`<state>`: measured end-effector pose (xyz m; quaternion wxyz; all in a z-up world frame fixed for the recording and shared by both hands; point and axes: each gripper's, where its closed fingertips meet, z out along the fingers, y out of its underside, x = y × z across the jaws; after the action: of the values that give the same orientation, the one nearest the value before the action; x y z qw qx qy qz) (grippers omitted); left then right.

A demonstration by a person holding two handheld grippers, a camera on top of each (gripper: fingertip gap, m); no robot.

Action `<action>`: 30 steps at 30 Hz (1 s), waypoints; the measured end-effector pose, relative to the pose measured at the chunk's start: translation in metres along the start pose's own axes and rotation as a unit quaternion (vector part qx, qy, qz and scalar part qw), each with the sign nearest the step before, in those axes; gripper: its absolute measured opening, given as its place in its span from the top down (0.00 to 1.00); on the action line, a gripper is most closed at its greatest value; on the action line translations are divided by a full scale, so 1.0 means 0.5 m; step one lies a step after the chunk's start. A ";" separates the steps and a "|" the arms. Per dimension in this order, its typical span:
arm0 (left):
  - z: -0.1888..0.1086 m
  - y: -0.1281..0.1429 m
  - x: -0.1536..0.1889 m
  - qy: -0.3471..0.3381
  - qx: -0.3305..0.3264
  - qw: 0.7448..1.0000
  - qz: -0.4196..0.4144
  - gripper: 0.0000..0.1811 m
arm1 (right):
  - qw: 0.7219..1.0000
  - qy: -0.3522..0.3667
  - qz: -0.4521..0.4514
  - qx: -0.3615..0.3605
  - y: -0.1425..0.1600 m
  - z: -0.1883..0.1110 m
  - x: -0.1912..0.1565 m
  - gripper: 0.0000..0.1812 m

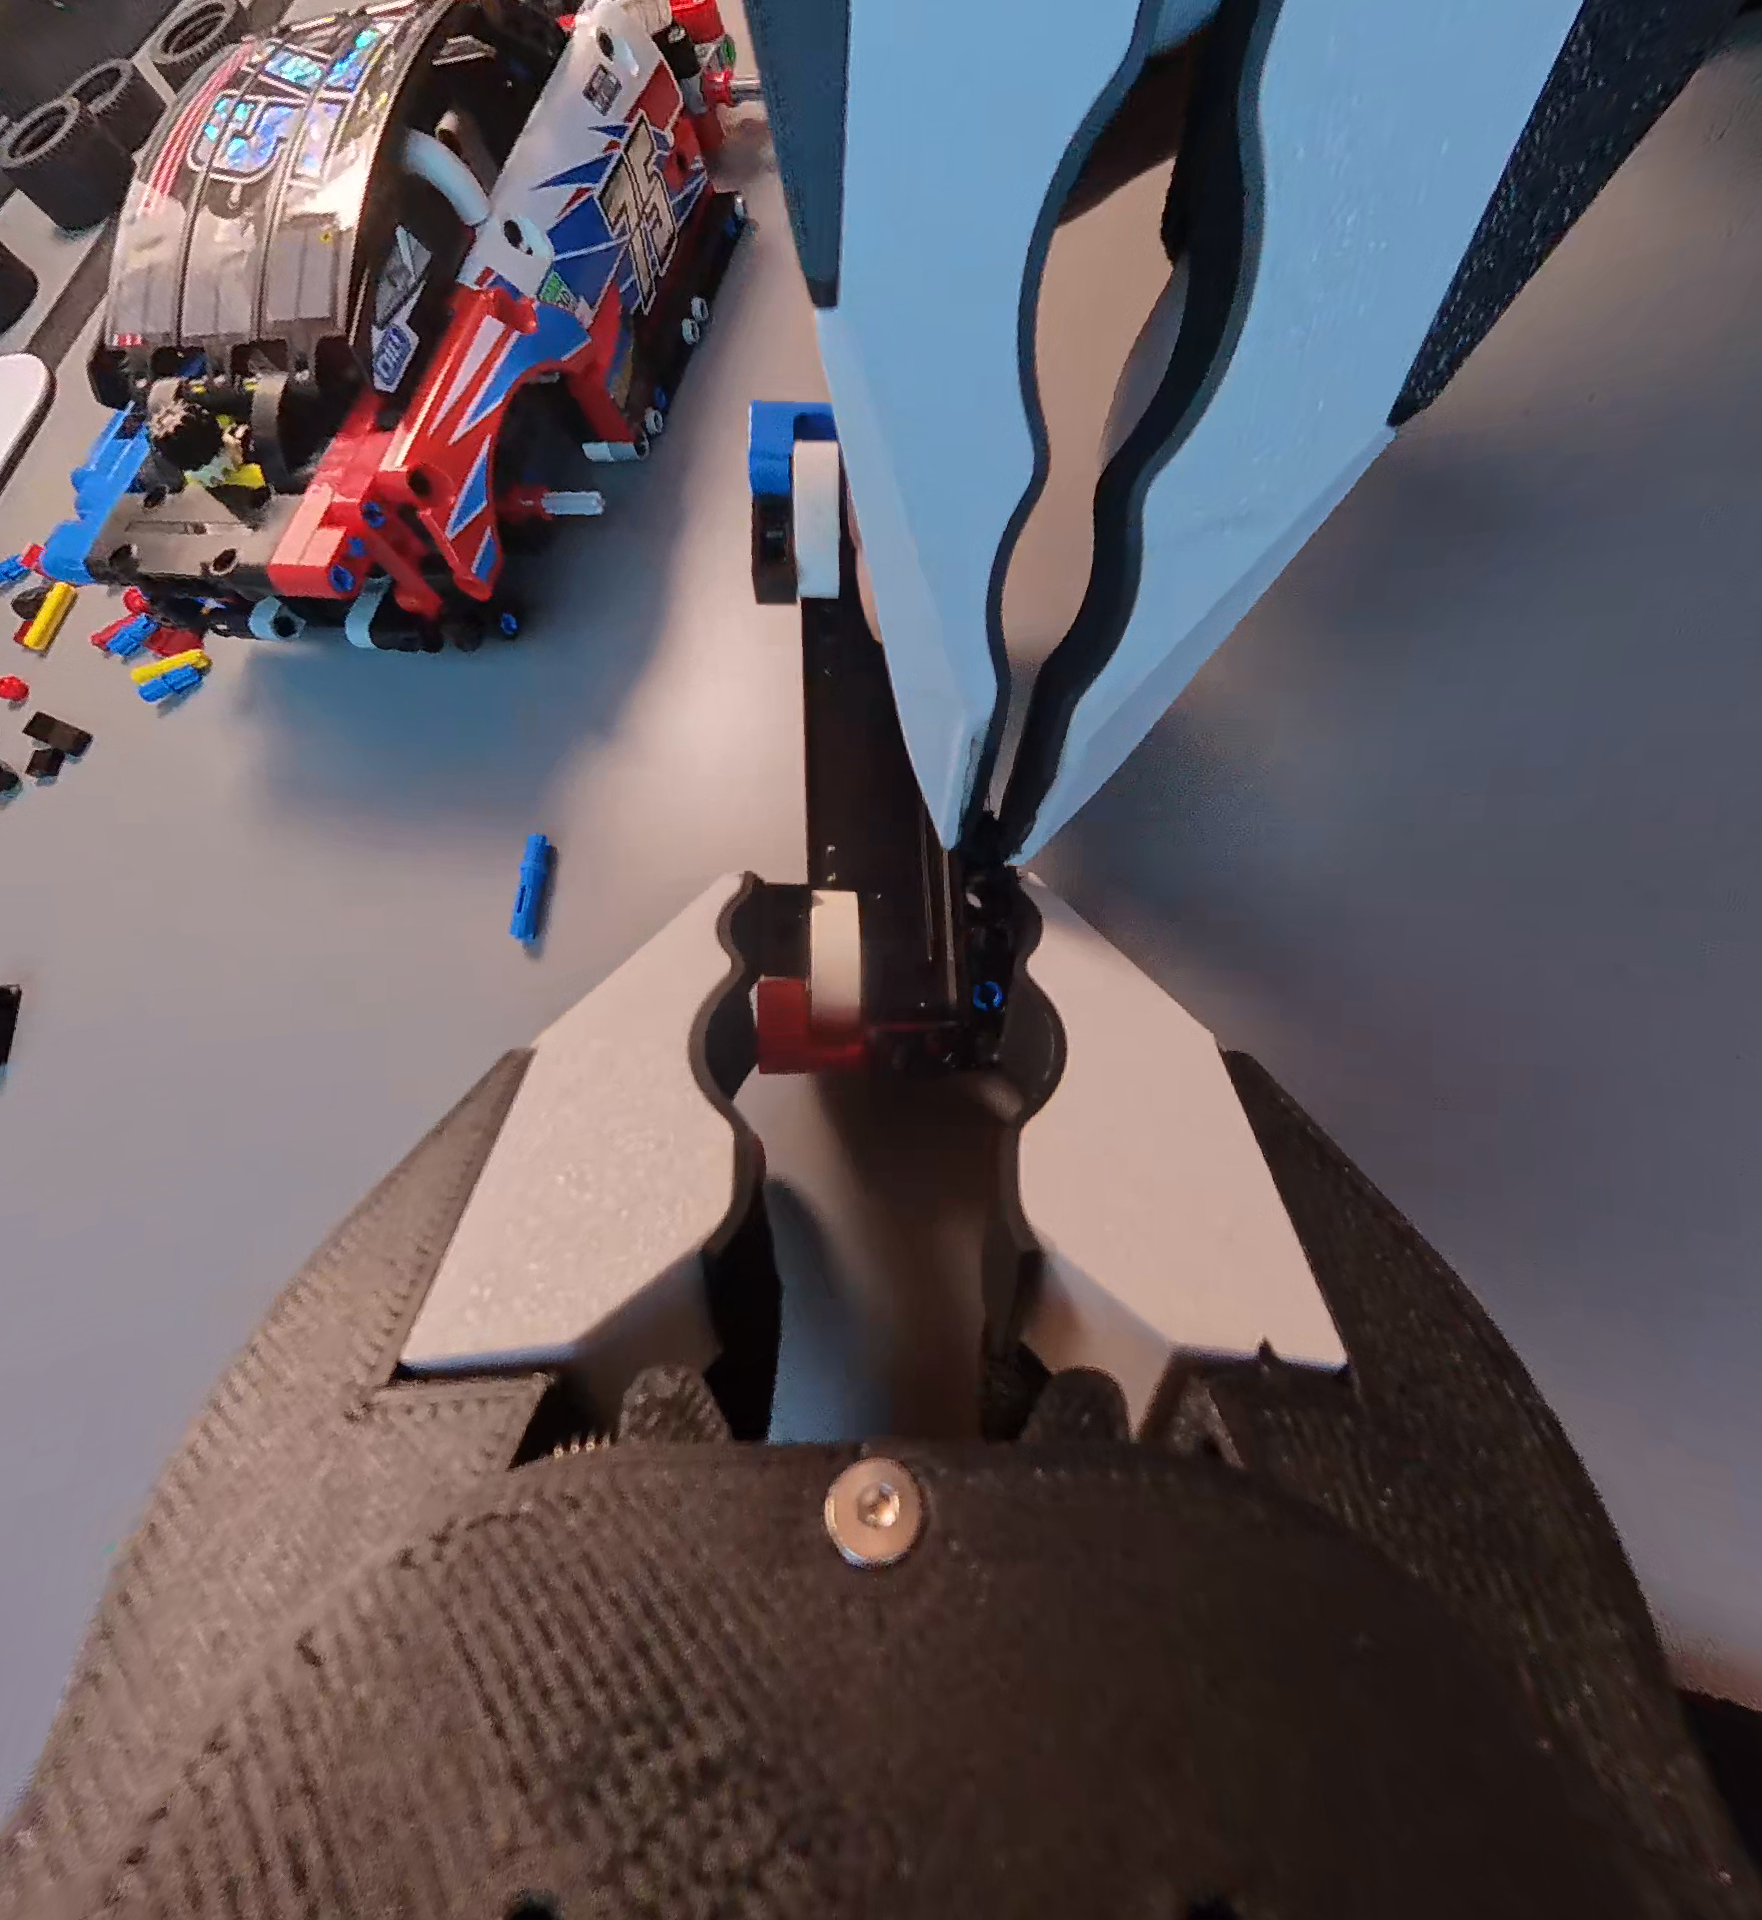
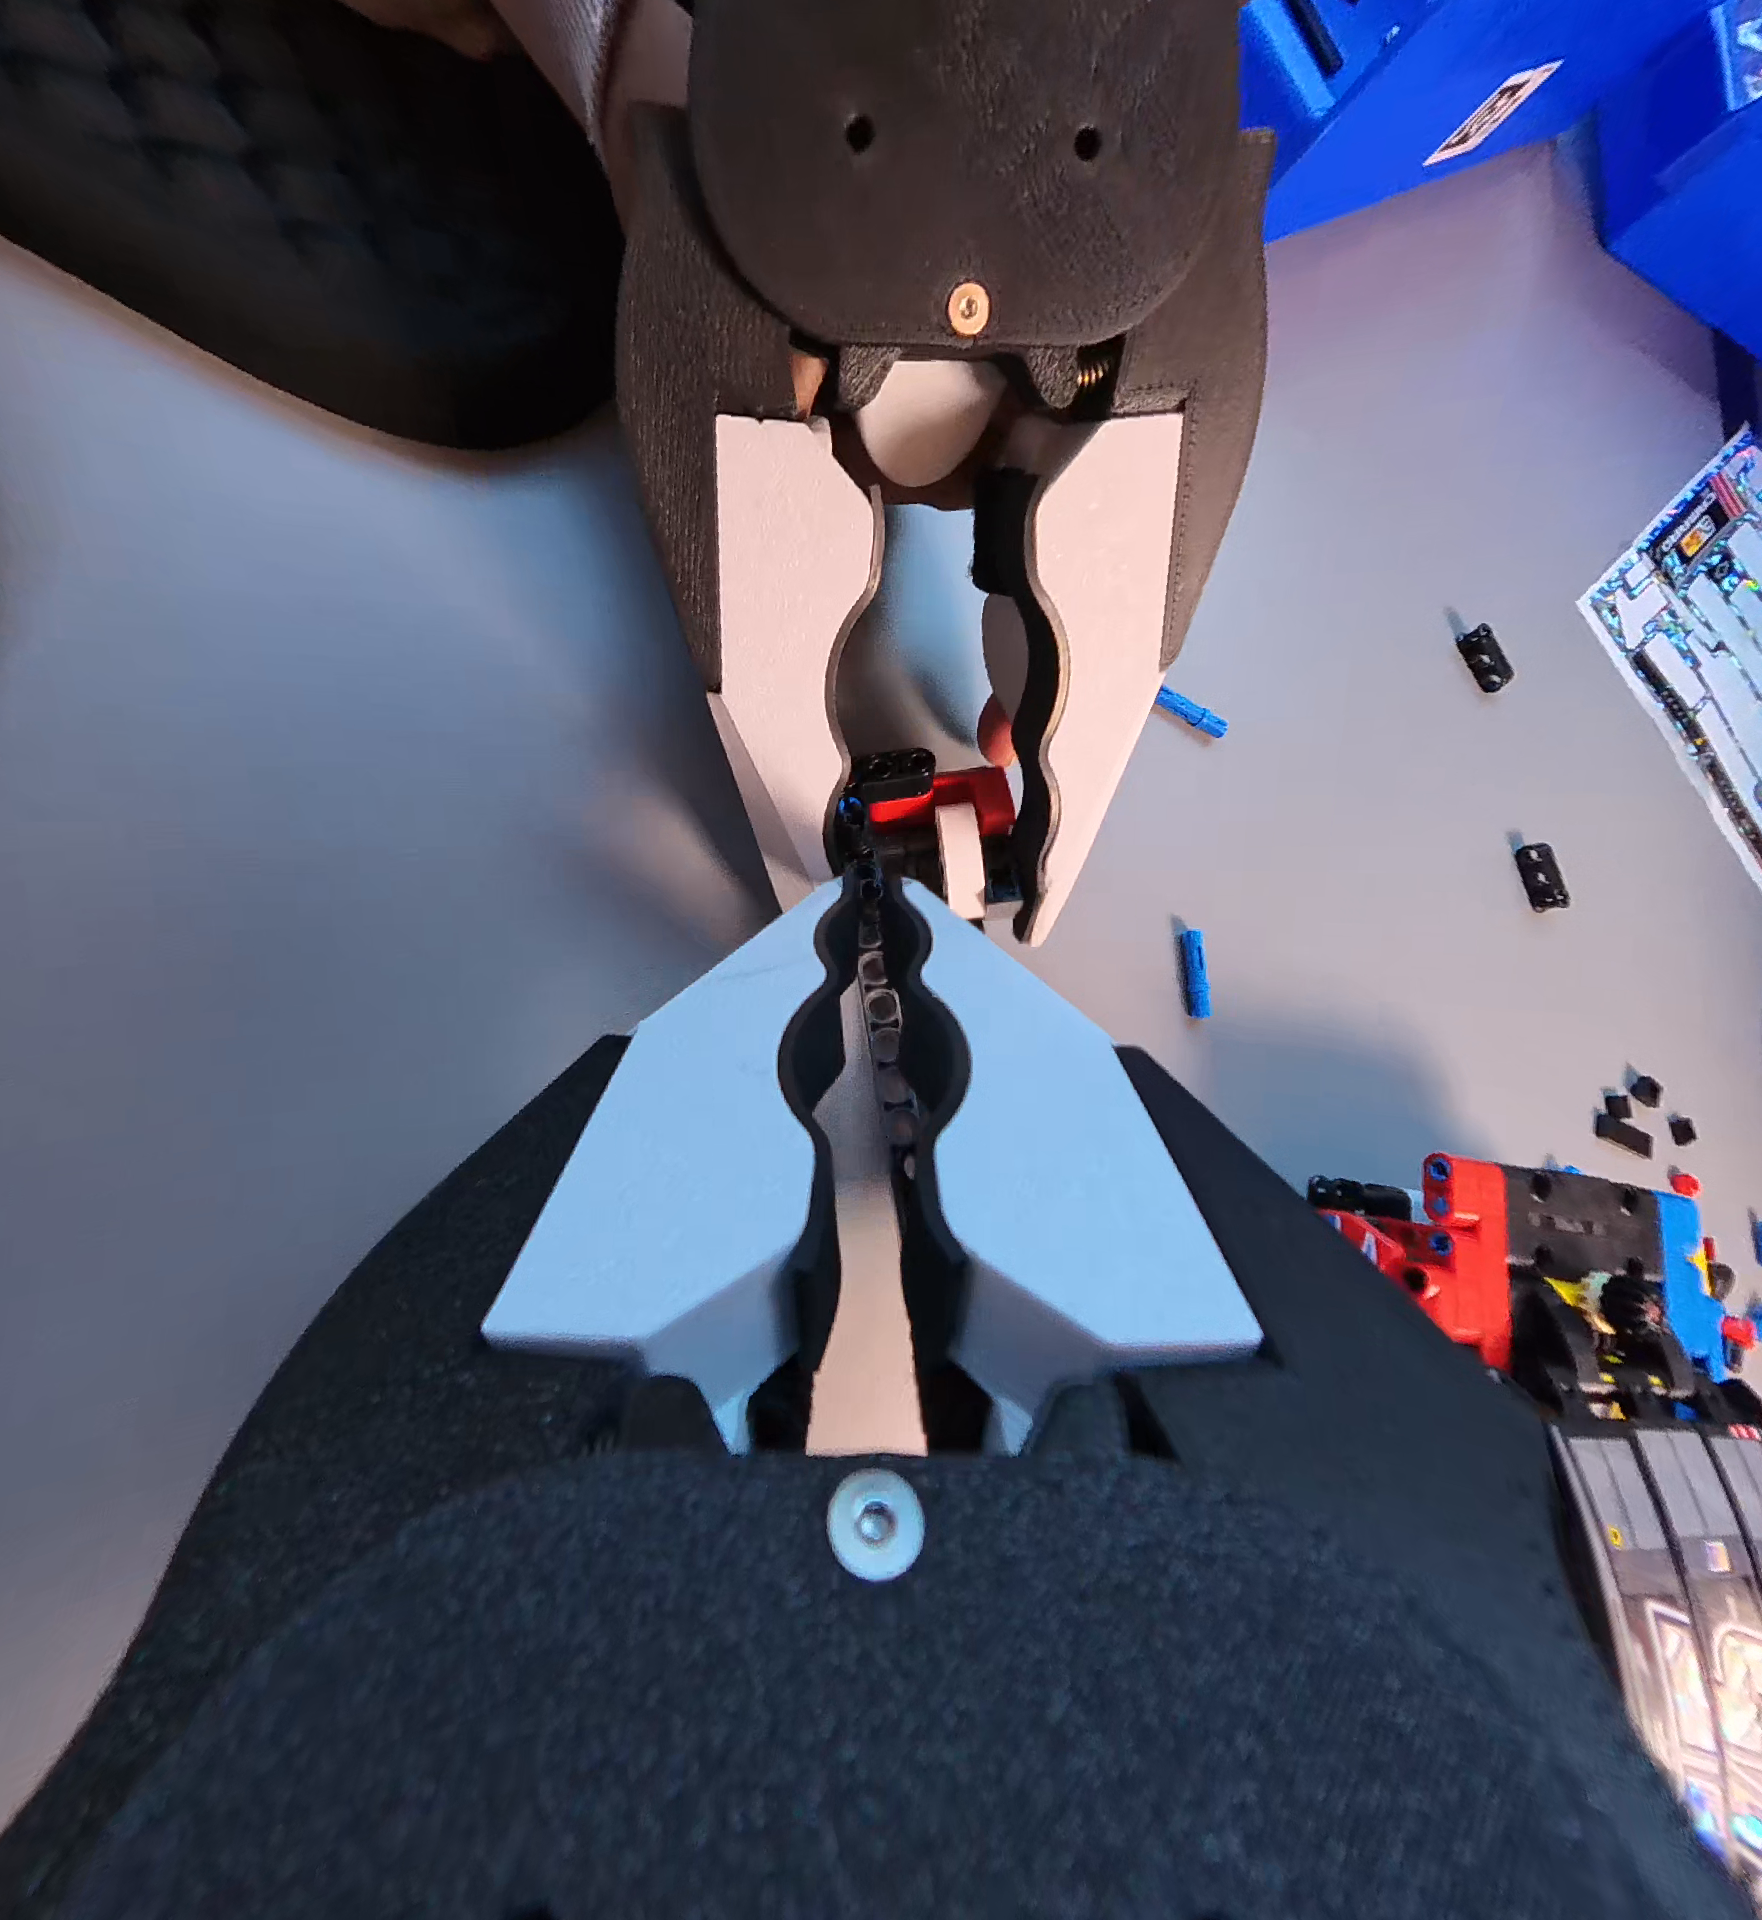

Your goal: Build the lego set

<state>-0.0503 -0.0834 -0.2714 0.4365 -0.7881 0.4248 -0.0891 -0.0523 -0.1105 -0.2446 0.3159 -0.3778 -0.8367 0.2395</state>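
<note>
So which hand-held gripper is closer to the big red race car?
Left. The left hand-held gripper sits just beside the race car; the right hand-held gripper meets it from the far side, slightly farther away.

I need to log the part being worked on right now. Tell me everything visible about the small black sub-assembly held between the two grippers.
The black sub-assembly is a long, thin plastic beam with round holes, held above the grey table. A red piece, white pieces and a blue piece sit on one side, and a small blue pin near one end. The left gripper clamps the red end; the right gripper pinches the beam edge-on.
</note>
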 end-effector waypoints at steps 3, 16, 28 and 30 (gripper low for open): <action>0.002 -0.001 0.005 0.008 -0.002 1.000 -0.002 0.76 | 1.000 -0.006 0.010 0.020 -0.001 -0.003 -0.003 1.00; 0.009 -0.004 0.027 0.052 -0.020 0.998 -0.023 0.76 | 0.982 -0.084 0.123 0.112 -0.003 -0.016 -0.012 1.00; 0.008 -0.001 0.027 0.071 -0.025 0.996 -0.040 0.76 | 0.946 -0.069 0.214 0.235 -0.059 -0.091 0.046 1.00; 0.007 -0.001 0.027 0.075 -0.023 0.996 -0.042 0.76 | 0.951 -0.045 0.220 0.213 -0.040 -0.084 0.055 1.00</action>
<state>-0.0400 -0.0911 -0.2765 0.3807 -0.8064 0.4247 -0.1565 -0.0463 -0.0941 -0.1936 0.2902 -0.4655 -0.6758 0.4923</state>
